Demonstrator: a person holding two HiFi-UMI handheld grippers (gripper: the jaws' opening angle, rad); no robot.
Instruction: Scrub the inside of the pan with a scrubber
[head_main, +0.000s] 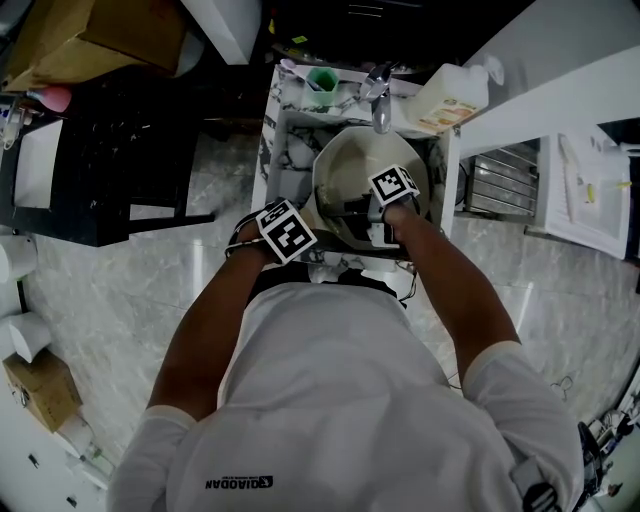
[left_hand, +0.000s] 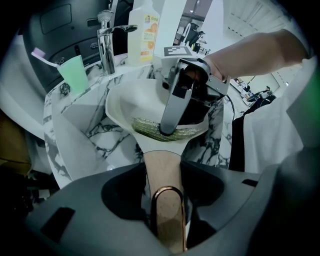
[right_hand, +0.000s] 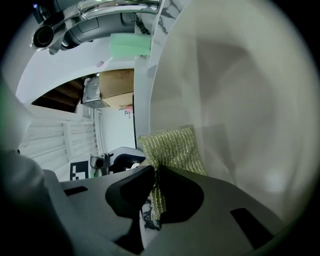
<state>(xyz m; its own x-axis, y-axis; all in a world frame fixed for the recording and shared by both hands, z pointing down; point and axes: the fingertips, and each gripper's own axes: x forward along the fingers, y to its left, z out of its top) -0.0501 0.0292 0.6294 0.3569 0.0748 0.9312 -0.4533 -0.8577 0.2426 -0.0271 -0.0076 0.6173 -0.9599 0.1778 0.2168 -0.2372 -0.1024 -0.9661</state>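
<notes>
A cream pan (head_main: 345, 170) sits tilted in the marble sink (head_main: 285, 150). My left gripper (head_main: 318, 222) is shut on the pan handle (left_hand: 161, 162), a tan handle with a copper loop at its end, seen between the jaws of the left gripper (left_hand: 164, 175). My right gripper (head_main: 355, 215) reaches into the pan and is shut on a green-gold mesh scrubber (right_hand: 172, 147). In the left gripper view the scrubber (left_hand: 147, 129) lies flat against the near inner wall of the pan (left_hand: 130, 102), under the right gripper's finger (left_hand: 172, 112). The right gripper view shows the pale pan inside (right_hand: 235, 100) close up.
A chrome faucet (head_main: 380, 100) stands over the sink's back edge. A green cup (left_hand: 75, 70) with a toothbrush is at the back left, and a detergent bottle (head_main: 450, 95) at the back right. A black table (head_main: 120, 150) and a cardboard box (head_main: 90, 40) are to the left.
</notes>
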